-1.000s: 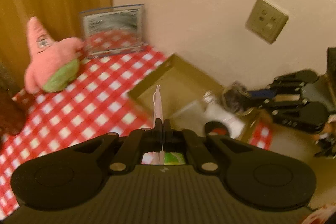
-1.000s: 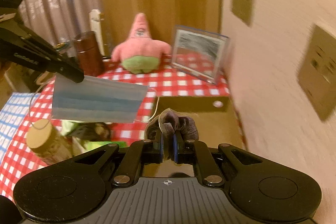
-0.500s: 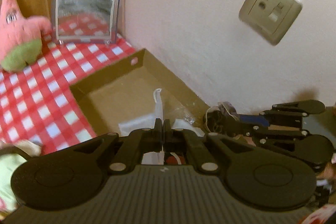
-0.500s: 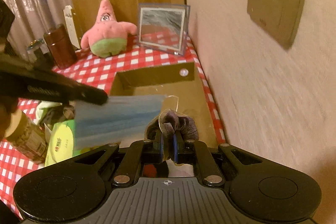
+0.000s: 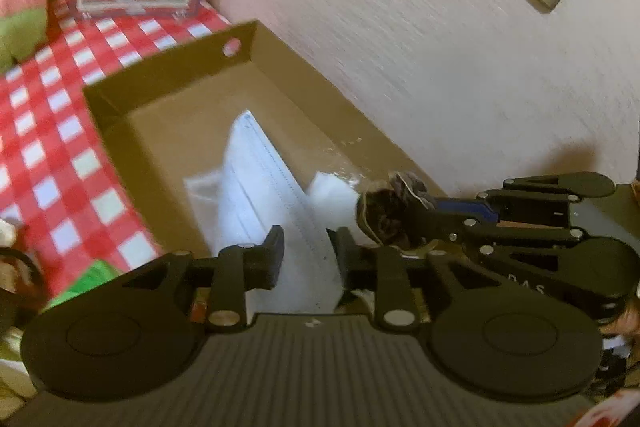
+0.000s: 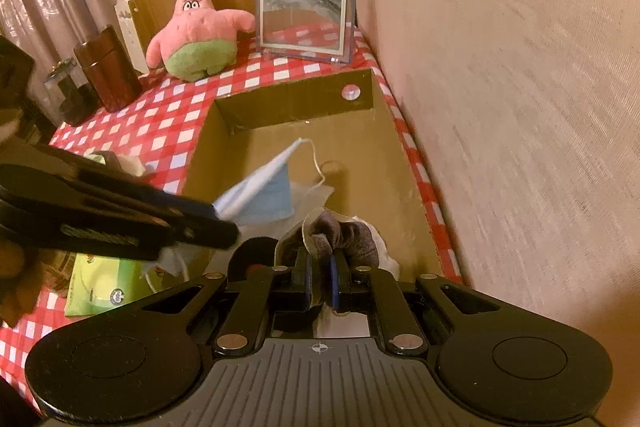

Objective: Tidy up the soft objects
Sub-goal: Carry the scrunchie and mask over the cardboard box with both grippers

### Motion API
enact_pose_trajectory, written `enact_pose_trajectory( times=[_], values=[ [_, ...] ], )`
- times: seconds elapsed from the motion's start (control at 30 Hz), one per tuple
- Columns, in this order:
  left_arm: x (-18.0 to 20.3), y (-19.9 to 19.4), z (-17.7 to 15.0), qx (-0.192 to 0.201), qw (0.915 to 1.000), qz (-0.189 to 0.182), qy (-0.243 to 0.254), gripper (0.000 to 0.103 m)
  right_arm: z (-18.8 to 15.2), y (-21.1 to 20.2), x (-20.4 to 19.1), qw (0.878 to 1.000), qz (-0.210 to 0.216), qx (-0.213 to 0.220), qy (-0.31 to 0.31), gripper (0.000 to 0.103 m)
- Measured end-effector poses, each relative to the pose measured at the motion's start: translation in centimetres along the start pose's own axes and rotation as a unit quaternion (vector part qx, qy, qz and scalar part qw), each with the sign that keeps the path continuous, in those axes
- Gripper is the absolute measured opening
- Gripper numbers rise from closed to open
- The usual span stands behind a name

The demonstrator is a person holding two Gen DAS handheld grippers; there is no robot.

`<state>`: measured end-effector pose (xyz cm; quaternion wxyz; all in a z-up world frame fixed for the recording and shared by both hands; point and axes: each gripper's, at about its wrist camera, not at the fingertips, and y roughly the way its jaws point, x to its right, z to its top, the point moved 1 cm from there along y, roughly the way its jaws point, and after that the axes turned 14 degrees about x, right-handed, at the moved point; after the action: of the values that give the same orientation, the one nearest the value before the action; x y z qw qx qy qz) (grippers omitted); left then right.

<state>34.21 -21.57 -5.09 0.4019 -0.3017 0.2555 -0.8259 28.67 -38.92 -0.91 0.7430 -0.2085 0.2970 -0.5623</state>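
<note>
- Left wrist view: the left gripper [image 5: 308,251] hangs over the near end of the cardboard box [image 5: 168,79], its tongs having just been opening and now standing narrowly apart; the pale blue face mask [image 5: 272,195] lies between them, and no pad visibly presses it
- The mask slopes down onto the box floor, over a clear plastic bag [image 5: 204,187]
- The right gripper [image 5: 404,211] comes in from the right edge, pinching a dark purple-grey cloth [image 5: 384,207] over the box, by its wall-side edge
- The box sits on the red checked desk, against the wall

- Right wrist view: the right gripper [image 6: 320,267] has its tongs closed tight on the cloth [image 6: 340,227], which bunches up above the pads, over the near end of the box [image 6: 296,103]
- The left gripper [image 6: 224,227] reaches in from the left edge, its tips at the mask [image 6: 268,191], whose ear loop trails toward the middle of the box
- A pink star plush [image 6: 192,27] and a framed picture [image 6: 308,11] stand at the far edge of the desk
</note>
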Motion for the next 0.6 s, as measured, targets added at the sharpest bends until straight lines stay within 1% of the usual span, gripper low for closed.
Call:
enact_pose_trajectory(
  times=[0.23,0.47,0.53,0.57,0.6],
  values=[
    [-1.3,-3.2,0.4,0.027,0.9995,0.001,-0.019,0.029,-0.5,0.1,0.2,1.000,0.000,0.003,0.012,0.009],
    [-2.6,-7.0,0.2,0.065,0.9971,0.020,-0.033,0.029,-0.7,0.2,0.5,1.000,0.007,0.009,0.026,0.010],
    [-3.2,-8.0,0.0,0.075,0.9960,0.030,-0.038,0.029,-0.7,0.4,0.6,0.999,0.010,0.006,0.034,0.010],
    [-3.3,-8.5,-0.1,0.078,0.9957,0.033,-0.038,0.029,-0.7,0.5,0.7,0.999,0.010,0.007,0.038,0.014],
    [-3.5,-8.9,-0.2,0.081,0.9953,0.036,-0.039,0.029,-0.7,0.5,0.7,0.999,0.008,0.008,0.040,0.025]
  ],
)
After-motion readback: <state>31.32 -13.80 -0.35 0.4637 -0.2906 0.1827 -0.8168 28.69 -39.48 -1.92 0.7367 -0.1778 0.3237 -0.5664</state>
